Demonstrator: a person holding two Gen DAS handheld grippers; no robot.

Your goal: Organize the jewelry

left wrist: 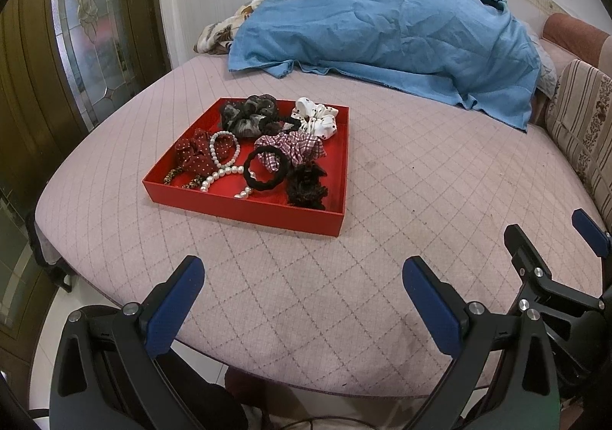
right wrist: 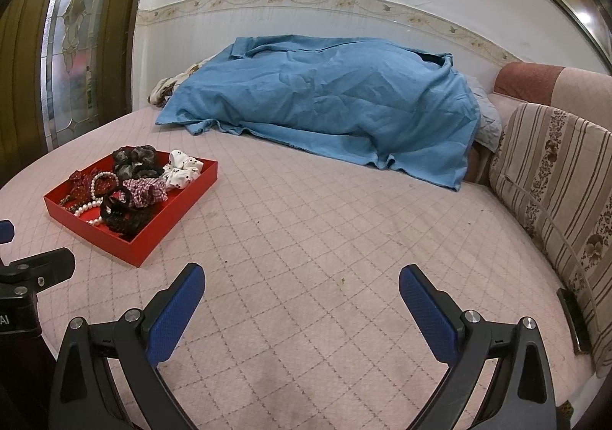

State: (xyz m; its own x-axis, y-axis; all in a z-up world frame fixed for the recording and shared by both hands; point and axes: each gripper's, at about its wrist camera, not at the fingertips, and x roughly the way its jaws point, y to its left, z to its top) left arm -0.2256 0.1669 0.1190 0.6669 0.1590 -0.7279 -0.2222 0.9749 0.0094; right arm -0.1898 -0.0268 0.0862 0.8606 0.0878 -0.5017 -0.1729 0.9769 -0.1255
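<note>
A shallow red tray (left wrist: 244, 209) (right wrist: 168, 227) rests on the pink quilted bed and holds several scrunchies, a black hair tie (left wrist: 266, 170) and a white pearl strand (left wrist: 223, 162) (right wrist: 87, 207). Among them are a white dotted scrunchie (left wrist: 315, 118) (right wrist: 181, 166), a plaid one (left wrist: 292, 147) (right wrist: 145, 191) and a dark red one (left wrist: 193, 154). My left gripper (left wrist: 302, 288) hangs open over the bed's near edge, short of the tray, with nothing between its fingers. Off to the tray's right, my right gripper (right wrist: 300, 296) is open and holds nothing; its fingers (left wrist: 591, 233) show at the left view's right edge.
A crumpled blue cloth (left wrist: 382, 32) (right wrist: 325, 101) covers bedding at the far side by the wall. Striped cushions (right wrist: 554, 177) line the right. A wooden door with patterned glass (left wrist: 88, 21) stands at the left. Bare pink quilt (right wrist: 325, 239) lies between tray and cushions.
</note>
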